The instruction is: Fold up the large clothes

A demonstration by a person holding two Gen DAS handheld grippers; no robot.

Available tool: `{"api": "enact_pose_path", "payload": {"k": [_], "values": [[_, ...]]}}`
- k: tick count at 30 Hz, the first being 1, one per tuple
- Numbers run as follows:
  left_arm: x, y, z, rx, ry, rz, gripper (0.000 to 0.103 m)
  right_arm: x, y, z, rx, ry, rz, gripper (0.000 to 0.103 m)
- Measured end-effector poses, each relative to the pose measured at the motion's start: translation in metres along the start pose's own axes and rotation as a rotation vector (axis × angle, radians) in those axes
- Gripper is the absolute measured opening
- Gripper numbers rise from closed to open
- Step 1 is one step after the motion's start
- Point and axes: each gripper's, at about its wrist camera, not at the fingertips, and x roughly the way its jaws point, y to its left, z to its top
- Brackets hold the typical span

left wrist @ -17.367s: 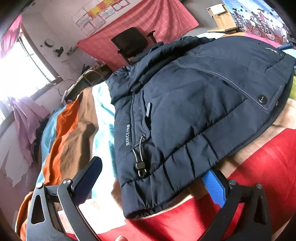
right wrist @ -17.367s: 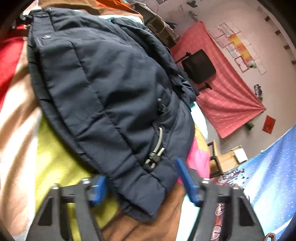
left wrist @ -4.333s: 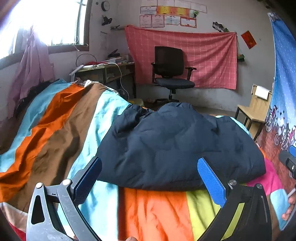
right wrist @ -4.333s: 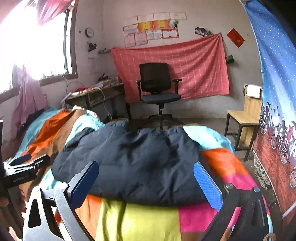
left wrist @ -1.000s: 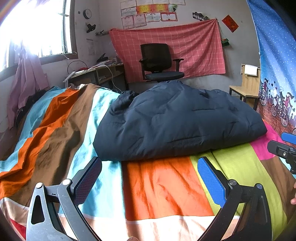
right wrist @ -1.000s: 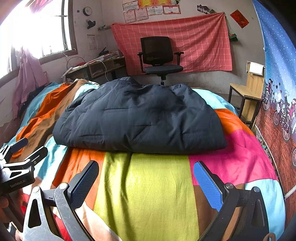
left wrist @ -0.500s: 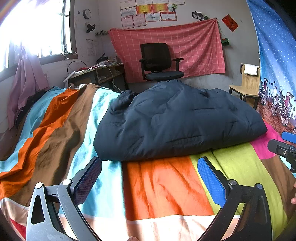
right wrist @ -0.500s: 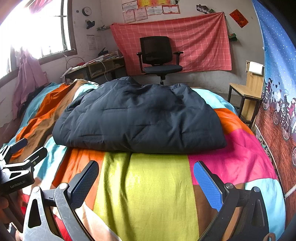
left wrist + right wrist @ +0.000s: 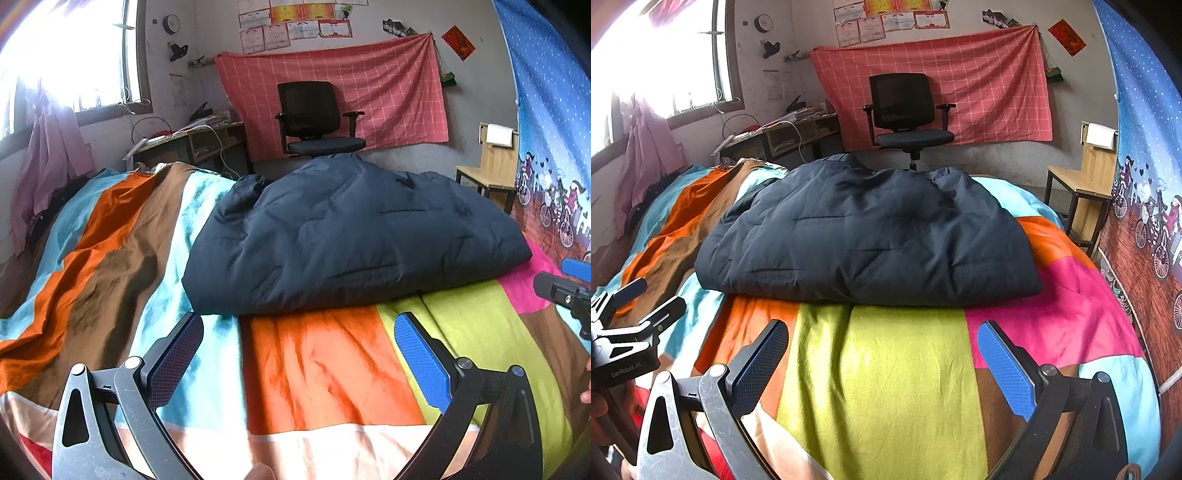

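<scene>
Jacket: a navy quilted puffer jacket (image 9: 354,236) (image 9: 868,236), folded into a thick bundle, lies across the middle of the bed; its near edge runs along the orange, lime and pink stripes.
Bedspread: a striped bedspread (image 9: 325,369) (image 9: 905,376) in orange, brown, turquoise, lime and pink covers the bed beneath the jacket.
Left gripper: the left gripper (image 9: 298,356) hovers over the bedspread, near the jacket's front edge but apart from it; jaws spread wide, blue pads bare, nothing between them.
Right gripper: the right gripper (image 9: 882,356) hangs over the lime stripe, likewise short of the jacket; jaws parted wide and empty.
Cross views: each tool shows at the edge of the other's camera, the right gripper (image 9: 569,288) at the far right, the left gripper (image 9: 628,332) at the far left.
Office chair: a black office chair (image 9: 314,118) (image 9: 908,110) stands beyond the bed, before a pink checked cloth (image 9: 351,92) hung on the wall.
Wooden chair: a pale wooden chair (image 9: 1086,177) stands to the right of the bed.
Window: a bright window (image 9: 74,62) lights the left side.
</scene>
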Motion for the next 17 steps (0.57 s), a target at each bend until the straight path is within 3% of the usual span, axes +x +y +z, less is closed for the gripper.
{"api": "enact_pose_path", "payload": {"k": [17], "values": [[0.0005, 0.0049, -0.0041, -0.019, 0.02, -0.032, 0.101, 0.0021, 0.0013, -0.0019, 0.004, 0.006, 0.004, 0.103]]}}
